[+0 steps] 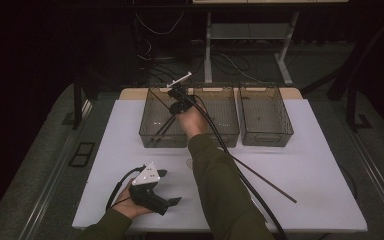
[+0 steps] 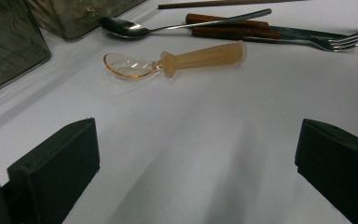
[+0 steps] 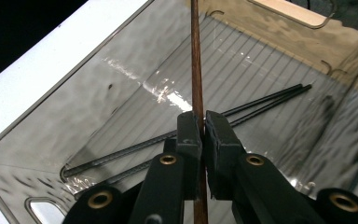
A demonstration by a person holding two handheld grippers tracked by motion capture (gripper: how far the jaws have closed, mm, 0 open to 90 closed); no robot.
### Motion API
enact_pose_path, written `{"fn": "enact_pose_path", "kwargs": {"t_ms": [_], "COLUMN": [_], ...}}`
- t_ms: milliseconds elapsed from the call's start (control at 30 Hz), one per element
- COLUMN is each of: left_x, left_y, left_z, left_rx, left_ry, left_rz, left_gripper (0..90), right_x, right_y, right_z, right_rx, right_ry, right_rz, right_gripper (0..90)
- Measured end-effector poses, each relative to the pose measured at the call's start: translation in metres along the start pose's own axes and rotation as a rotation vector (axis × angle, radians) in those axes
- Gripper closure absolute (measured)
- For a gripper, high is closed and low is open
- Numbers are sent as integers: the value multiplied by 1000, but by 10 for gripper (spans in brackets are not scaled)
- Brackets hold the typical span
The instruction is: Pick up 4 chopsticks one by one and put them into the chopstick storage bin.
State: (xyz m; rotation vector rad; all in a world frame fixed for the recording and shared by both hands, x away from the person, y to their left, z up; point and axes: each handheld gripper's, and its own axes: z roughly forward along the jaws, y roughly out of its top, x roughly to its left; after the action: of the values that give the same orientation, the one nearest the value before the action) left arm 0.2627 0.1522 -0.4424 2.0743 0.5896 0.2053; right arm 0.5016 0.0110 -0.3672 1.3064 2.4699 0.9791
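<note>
Right gripper (image 3: 202,122): jaws pinched narrow on a brown wooden chopstick (image 3: 196,60), held above the left bin (image 1: 147,131) at the far edge of the table (image 1: 310,170); two black chopsticks (image 3: 265,100) already lie slanted across that bin's ribbed floor; the held stick runs long past the jaws toward the far wall.
Left gripper (image 1: 161,189): jaws wide, nothing between them, resting near the near-left corner of the table.
Loose stock: second brown chopstick (image 1: 265,180) lying diagonally toward the near-right corner; translucent orange spoon (image 2: 177,60), metal spoon (image 2: 135,29) and fork (image 2: 340,41) on the bare sheet; middle bin (image 1: 230,127) and right bin (image 1: 266,135) in the same row.
Risks, as judged: grip sits on a thin round stick, so it may pivot or slide out between the pads before release; the long free end may strike the bin's far wall or rim and lever the stick out; released while steep, it may lean on the wall instead of lying flat with the black pair; a low sweep could nudge the lightweight bin.
</note>
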Motion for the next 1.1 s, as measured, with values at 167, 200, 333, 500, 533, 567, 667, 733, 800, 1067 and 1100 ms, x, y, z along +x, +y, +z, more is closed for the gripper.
{"fn": "enact_pose_path", "kwargs": {"t_ms": [167, 200, 333, 500, 533, 567, 667, 733, 800, 1067, 1100], "left_x": [0, 0, 0, 0, 0, 0, 0, 1, 1, 3, 3], "left_y": [0, 0, 0, -1, -1, -1, -1, -1, -1, -2, -2], "left_z": [0, 0, 0, 0, 0, 0, -1, -2, -2, -4, -4], "left_rx": [2, 2, 3, 0, 0, 2, -1, -3, -9, -8, -7], "left_ry": [-1, -1, 0, 0, 1, 1, 1, 4, 4, 12, 11], "left_rz": [1, 2, 2, 1, 0, 1, 0, 1, 1, -12, -12], "left_gripper": [0, 0, 0, 0, 0, 0, 0, 0, 0, 0, 0], "right_x": [-1, -2, -3, -4, -4, -4, -6, -8, -10, -20, -22], "right_y": [-1, -1, -2, -4, -5, -7, -12, -16, -21, -41, -44], "right_z": [0, -1, -7, -19, -22, -25, -37, -45, -54, -79, -81], "right_rx": [-1, -6, -18, -46, -51, -53, -74, -91, -102, -109, -107], "right_ry": [-7, -12, -7, 18, 26, 29, 50, 53, 54, 83, 88], "right_rz": [2, 4, -6, -26, -35, -45, -71, -87, -105, -144, -152], "right_gripper": [697, 679, 641, 583, 573, 556, 518, 501, 478, 362, 357]}}
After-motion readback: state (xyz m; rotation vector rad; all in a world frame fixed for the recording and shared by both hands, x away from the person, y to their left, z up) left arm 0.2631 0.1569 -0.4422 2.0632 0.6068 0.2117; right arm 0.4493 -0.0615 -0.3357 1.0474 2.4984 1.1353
